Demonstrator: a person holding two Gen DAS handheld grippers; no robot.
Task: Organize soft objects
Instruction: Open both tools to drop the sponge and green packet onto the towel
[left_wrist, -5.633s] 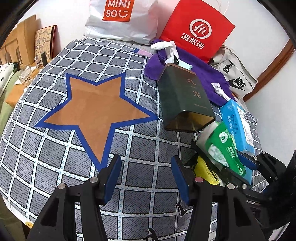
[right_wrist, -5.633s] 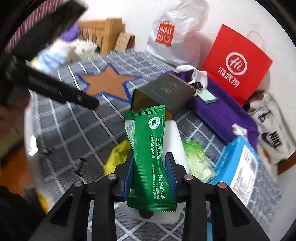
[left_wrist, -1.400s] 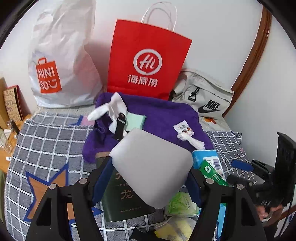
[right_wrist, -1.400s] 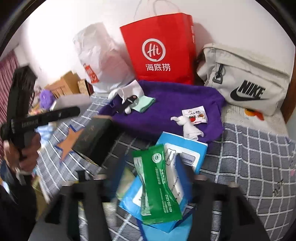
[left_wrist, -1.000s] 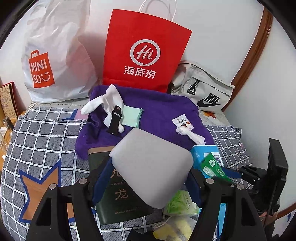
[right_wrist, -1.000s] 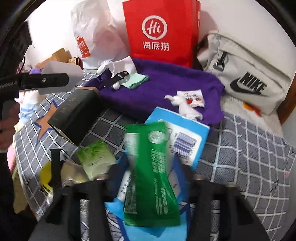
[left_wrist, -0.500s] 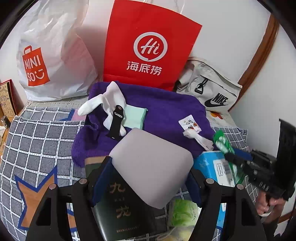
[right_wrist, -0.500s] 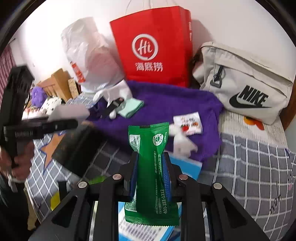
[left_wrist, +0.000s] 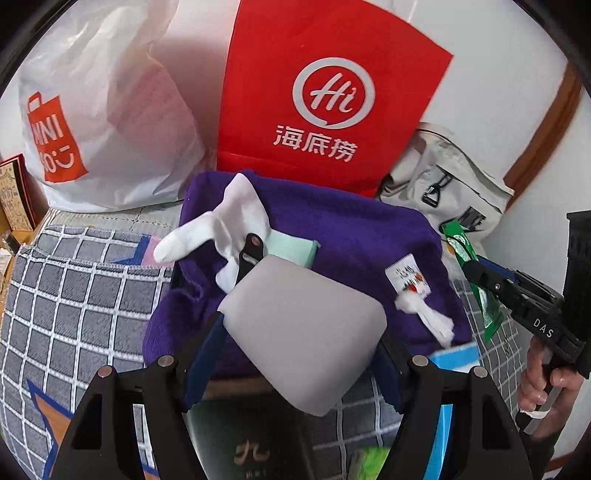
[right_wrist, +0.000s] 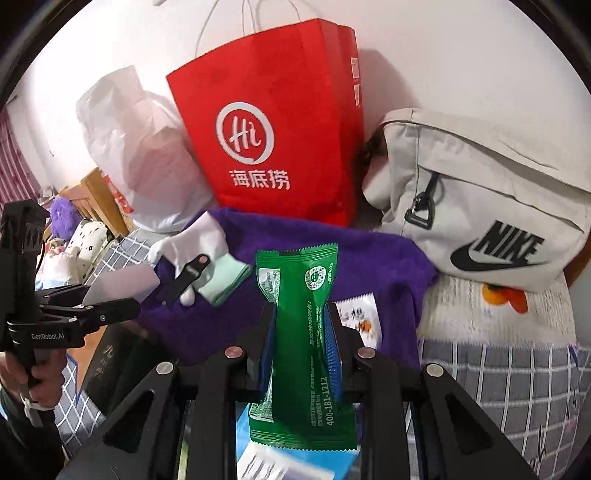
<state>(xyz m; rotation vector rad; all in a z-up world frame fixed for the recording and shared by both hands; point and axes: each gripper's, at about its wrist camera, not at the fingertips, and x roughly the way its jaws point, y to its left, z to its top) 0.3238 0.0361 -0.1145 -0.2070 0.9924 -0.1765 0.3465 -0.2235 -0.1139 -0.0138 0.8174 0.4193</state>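
Note:
My left gripper is shut on a pale grey soft pack and holds it above the bed, over the near edge of a purple towel. My right gripper is shut on a green sachet and holds it upright over the towel's near right part. The right gripper with the sachet also shows at the right of the left wrist view. The left gripper with its pack shows at the left of the right wrist view.
On the towel lie white socks, a black strap, a mint cloth, a small sachet and crumpled tissue. Behind stand a red paper bag, a white plastic bag and a Nike bag. A dark green box and blue tissue pack lie below.
Both grippers have moved forward toward the towel and the bags, each still holding its item. The right gripper lifted the green sachet off the blue tissue pack.

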